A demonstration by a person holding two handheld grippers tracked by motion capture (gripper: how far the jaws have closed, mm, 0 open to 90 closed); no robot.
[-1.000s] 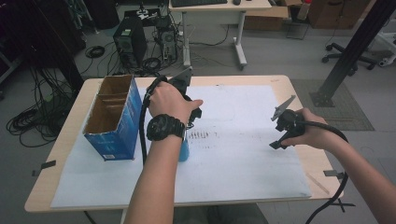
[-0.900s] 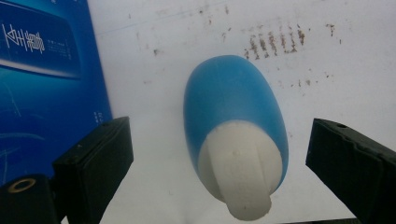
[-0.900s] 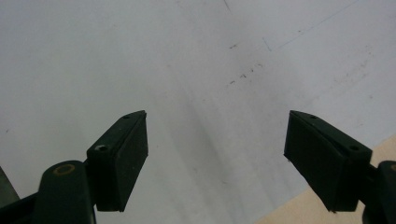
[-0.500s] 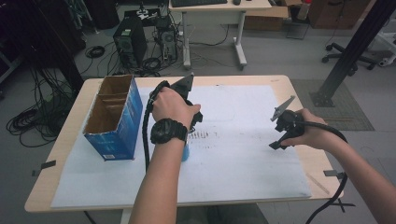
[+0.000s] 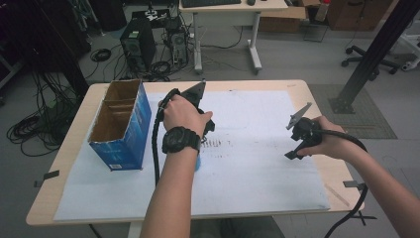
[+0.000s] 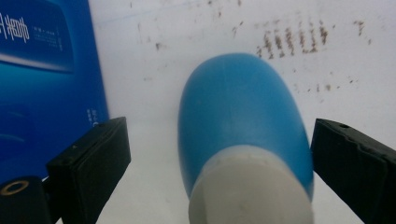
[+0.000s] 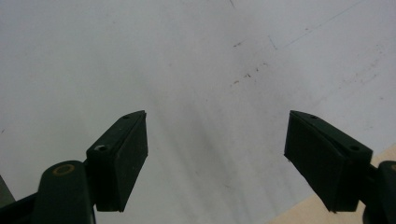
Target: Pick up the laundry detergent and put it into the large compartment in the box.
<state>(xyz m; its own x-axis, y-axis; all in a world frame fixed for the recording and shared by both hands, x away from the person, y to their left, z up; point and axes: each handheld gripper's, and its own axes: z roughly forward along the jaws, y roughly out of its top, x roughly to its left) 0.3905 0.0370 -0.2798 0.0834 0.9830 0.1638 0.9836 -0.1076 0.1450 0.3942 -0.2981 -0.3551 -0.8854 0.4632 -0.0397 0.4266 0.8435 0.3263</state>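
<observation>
Holding my left tool [image 6: 219,154] over a blue bottle [image 6: 243,126] that lies on its side on the white sheet [image 5: 257,163] covering the worktop [image 5: 307,89]. Left gripper view: the two black jaws are spread wide, one on each side of the bottle, a clear gap showing at the left jaw and a narrower one at the right; neither pad touches it. The bottle's white cap [image 6: 250,191] points back toward the tool, its rounded blue body pointing away. Beyond the bottle's far end, a patch of dark brown smudges [image 6: 294,39] marks the sheet. To the left of the left jaw stands the blue side of a cardboard box [image 6: 42,84], just beside the tool and near the bottle, not touching it as far as I can tell.

High view: my left hand [image 5: 183,114] covers the left tool, and a sliver of blue shows under the wrist. The box [image 5: 121,129] stands open-topped to the left of that hand.

My right tool [image 5: 298,136] is held well apart from the bottle, over the sheet near the worktop's right edge. Right gripper view: its jaws are released and wide apart, bare sheet between them [image 7: 215,158], a corner of wooden worktop [image 7: 308,212] under the right jaw.
</observation>
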